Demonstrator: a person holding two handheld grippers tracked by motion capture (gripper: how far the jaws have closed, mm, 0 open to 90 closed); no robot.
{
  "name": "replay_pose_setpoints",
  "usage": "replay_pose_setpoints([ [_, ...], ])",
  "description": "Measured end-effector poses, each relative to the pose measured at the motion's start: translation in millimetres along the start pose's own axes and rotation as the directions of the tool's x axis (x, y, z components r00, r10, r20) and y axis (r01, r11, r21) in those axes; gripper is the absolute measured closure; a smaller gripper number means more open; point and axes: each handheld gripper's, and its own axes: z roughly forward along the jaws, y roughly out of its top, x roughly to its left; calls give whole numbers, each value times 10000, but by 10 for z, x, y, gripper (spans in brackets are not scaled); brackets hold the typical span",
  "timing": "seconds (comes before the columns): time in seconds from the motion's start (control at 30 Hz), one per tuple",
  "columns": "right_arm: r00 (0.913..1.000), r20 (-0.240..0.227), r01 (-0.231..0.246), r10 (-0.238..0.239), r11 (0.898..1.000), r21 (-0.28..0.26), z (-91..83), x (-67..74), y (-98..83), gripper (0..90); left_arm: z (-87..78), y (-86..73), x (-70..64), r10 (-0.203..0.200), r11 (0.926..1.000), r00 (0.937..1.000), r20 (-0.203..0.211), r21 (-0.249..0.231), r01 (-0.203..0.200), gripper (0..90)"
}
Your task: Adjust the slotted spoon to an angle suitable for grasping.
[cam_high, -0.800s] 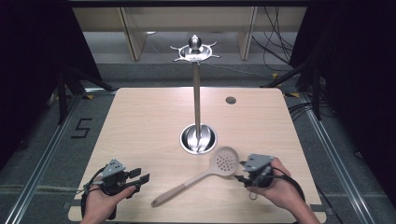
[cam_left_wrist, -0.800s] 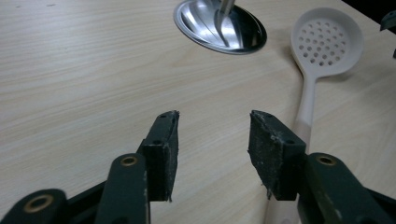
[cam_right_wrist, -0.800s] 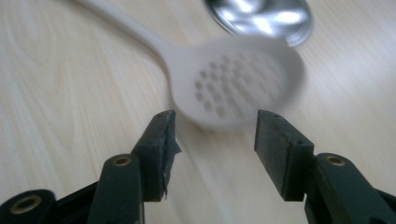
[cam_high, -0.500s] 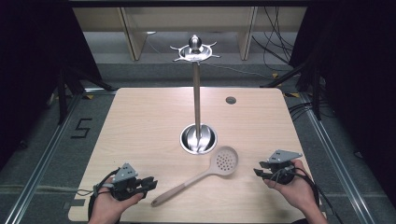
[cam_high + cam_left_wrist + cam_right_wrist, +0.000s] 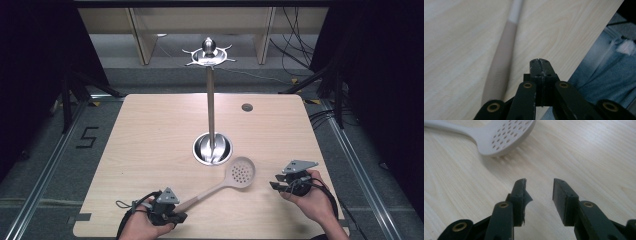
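A beige slotted spoon (image 5: 235,175) lies flat on the wooden table (image 5: 150,140), its round perforated head (image 5: 506,135) toward the middle and its handle (image 5: 501,65) running to the near left. My left gripper (image 5: 175,218) sits beside the handle's end at the front edge, jaws shut on nothing, the handle lying just to their left in the left gripper view (image 5: 540,61). Right of the spoon's head my right gripper (image 5: 276,186) stands open above the bare wood, with nothing between its fingers (image 5: 539,183).
A tall metal stand (image 5: 210,95) rises from a round steel base (image 5: 212,148) at the table's centre, topped by a disc with hooks (image 5: 209,56). A small dark hole (image 5: 247,107) sits far right. A person's leg in jeans (image 5: 609,72) lies past the front edge.
My left gripper has moved right along the front edge to the spoon handle's end. My right gripper has drawn back to the right, away from the spoon's head. The spoon has not moved.
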Motion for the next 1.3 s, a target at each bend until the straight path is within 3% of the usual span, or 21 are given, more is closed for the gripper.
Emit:
replay_pose_setpoints([
  [0.03, 9999, -21, -112, 112, 9999, 0, 7, 10, -7, 634, 47, 1, -16, -401, 9992, 9992, 11, 28, 401, 892],
  [0.13, 9997, -72, -214, 213, 9997, -114, 21, 26, -10, 628, 89, 14, 5, -304, 9988, 9995, -71, 388, 306, 893],
  [0.17, 9995, -106, -296, 296, 9995, -49, 19, 37, -9, 627, 126, 21, 16, -595, 9969, 9981, -185, 512, 604, 893],
  [0.3, 9997, -233, 57, -57, 10000, 20, 31, 24, 3, 619, 175, 38, 82, -818, 9925, 9960, -352, 880, 847, 894],
  [0.33, 9993, -246, -269, 270, 9996, 19, 41, 56, -3, 617, 178, 45, 98, -825, 9912, 9958, -405, 1002, 862, 893],
  [0.43, 9997, -239, -58, 57, 10000, -60, 44, 46, 1, 614, 198, 56, 147, -1014, 9895, 9929, -622, 968, 1072, 894],
  [0.53, 9993, -316, -172, 173, 9998, 47, 39, 60, -2, 609, 185, 87, 241, -1344, 9854, 9882, -736, 956, 1411, 894],
  [0.57, 9982, -408, -443, 448, 9989, 124, 32, 75, 3, 609, 175, 100, 269, -1404, 9836, 9861, -887, 1014, 1492, 894],
  [0.7, 9992, -349, -168, 172, 9998, 94, 46, 61, -2, 605, 179, 143, 420, -1768, 9778, 9778, -1124, 930, 1875, 894],
  [0.73, 9992, -359, -177, 180, 9998, 89, 48, 61, -3, 604, 179, 163, 467, -1672, 9790, 9791, -1159, 980, 1788, 894],
  [0.87, 9988, -436, -198, 211, 9994, 287, 40, 54, -1, 598, 195, 238, 599, -1679, 9774, 9721, -1636, 1011, 1858, 894],
  [0.97, 9989, -426, -189, 201, 9994, 281, 41, 53, 1, 596, 220, 275, 664, -1711, 9768, 9700, -1726, 993, 1899, 893],
  [1.03, 9990, -407, -165, 176, 9995, 268, 39, 56, 4, 592, 245, 312, 708, -1773, 9781, 9655, -1905, 749, 1944, 893],
  [1.07, 9991, -397, -101, 112, 9996, 269, 34, 59, 10, 591, 245, 321, 709, -1869, 9777, 9612, -2031, 573, 2022, 893],
  [1.1, 9993, -246, 285, -288, 9995, -131, 43, 80, 41, 586, 211, 311, 702, -1843, 9802, 9636, -1938, 355, 1946, 891],
  [1.13, 9982, -305, 530, -523, 9984, 220, -1, 88, 83, 586, 171, 294, 694, -1847, 9809, 9638, -1924, 243, 1929, 891],
  [1.17, 9974, -323, 630, -639, 9977, -265, 23, 128, 121, 588, 118, 272, 685, -1813, 9819, 9637, -1959, 188, 1885, 887],
  [1.2, 9941, -536, 929, -940, 9954, -233, 10, 168, 193, 593, 79, 231, 674, -1946, 9806, 9593, -2048, -185, 1950, 865],
  [1.23, 9883, -824, 1274, -1285, 9917, -180, 12, 223, 274, 600, 13, 178, 675, -1892, 9819, 9603, -2053, -345, 1861, 836],
  [1.27, 9883, -824, 1274, -1285, 9917, -180, 12, 223, 274, 600, 13, 178, 675, -1892, 9819, 9603, -2053, -345, 1861, 801],
  [1.3, 9804, -1125, 1637, -1617, 9865, 80, 18, 302, 365, 607, -42, 111, 669, -1963, 9803, 9577, -2106, -639, 1869, 801],
])
